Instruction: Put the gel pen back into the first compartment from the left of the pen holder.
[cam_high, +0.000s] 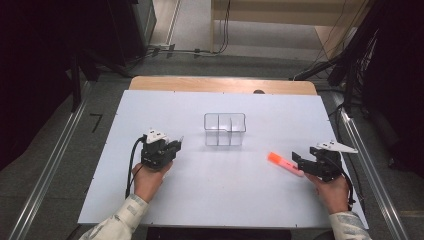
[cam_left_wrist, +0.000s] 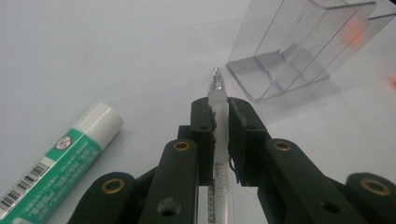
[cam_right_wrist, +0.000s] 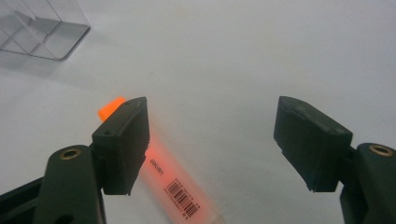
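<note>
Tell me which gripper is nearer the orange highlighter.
Right. The right gripper, open, is at the orange highlighter; the left gripper, holding a clear pen, is across the table.

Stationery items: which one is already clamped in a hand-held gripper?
The clear pen, pinched between the left hand-held gripper's jaws. The green glue stick and orange highlighter lie loose on the table; the right hand-held gripper is open.

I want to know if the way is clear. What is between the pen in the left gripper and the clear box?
Nothing: in the left gripper view, bare white table lies between the pen and the clear box.

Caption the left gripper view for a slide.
Left gripper shut on a clear pen, glue stick beside it, clear organizer ahead.
</note>
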